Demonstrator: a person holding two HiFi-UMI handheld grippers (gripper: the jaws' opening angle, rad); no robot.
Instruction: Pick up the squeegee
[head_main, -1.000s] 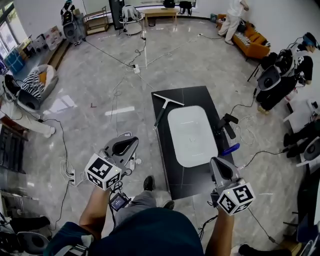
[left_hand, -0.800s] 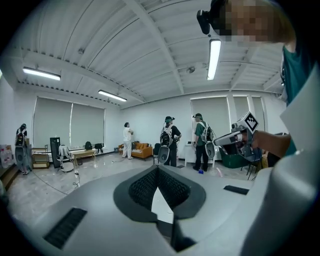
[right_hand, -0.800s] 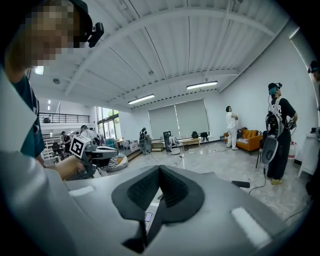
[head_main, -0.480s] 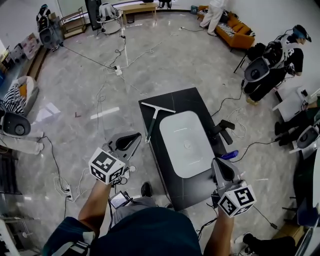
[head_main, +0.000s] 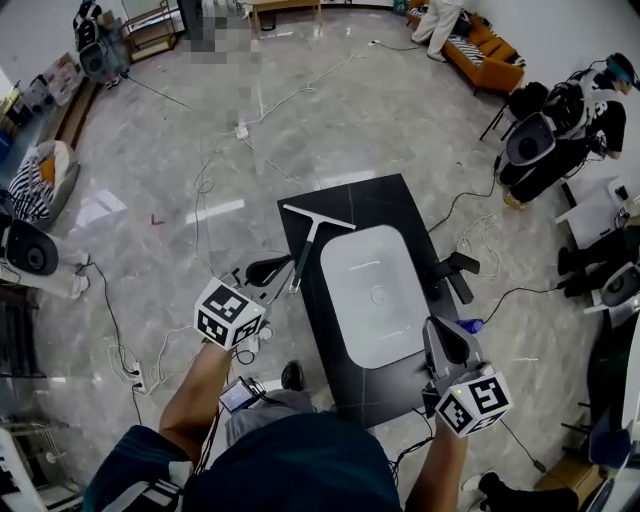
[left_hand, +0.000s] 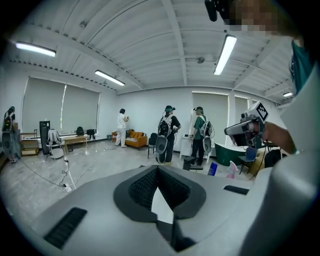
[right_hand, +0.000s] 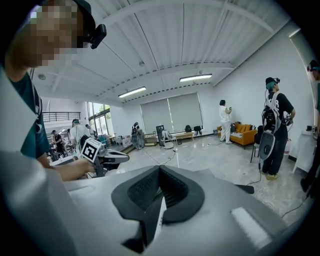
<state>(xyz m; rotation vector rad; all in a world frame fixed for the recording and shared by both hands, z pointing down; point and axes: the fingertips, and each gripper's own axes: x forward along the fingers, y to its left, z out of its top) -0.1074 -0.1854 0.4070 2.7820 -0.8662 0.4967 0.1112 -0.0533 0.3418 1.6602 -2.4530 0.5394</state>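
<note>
The squeegee (head_main: 311, 240) lies on the far left corner of the black table (head_main: 400, 200), its blade across the top and its dark handle running down toward the table's left edge. My left gripper (head_main: 283, 267) is shut and empty, with its tip just left of the handle's near end, apart from it. At the table's near right corner my right gripper (head_main: 438, 337) is also shut and holds nothing. In the left gripper view the left gripper (left_hand: 158, 169) shows only its closed jaws; the squeegee is hidden there. The right gripper (right_hand: 160, 169) looks the same in its own view.
A white oval basin (head_main: 375, 295) fills most of the table top. A black stand (head_main: 455, 272) and a blue bottle (head_main: 468, 325) sit right of the table. Cables (head_main: 205, 180) trail over the grey floor. People (left_hand: 168, 132) and an orange sofa (head_main: 495, 50) line the room's edges.
My left gripper has moved right and forward, from beside my knee to the table's left edge near the squeegee handle. The right gripper has shifted only slightly along the table's right side.
</note>
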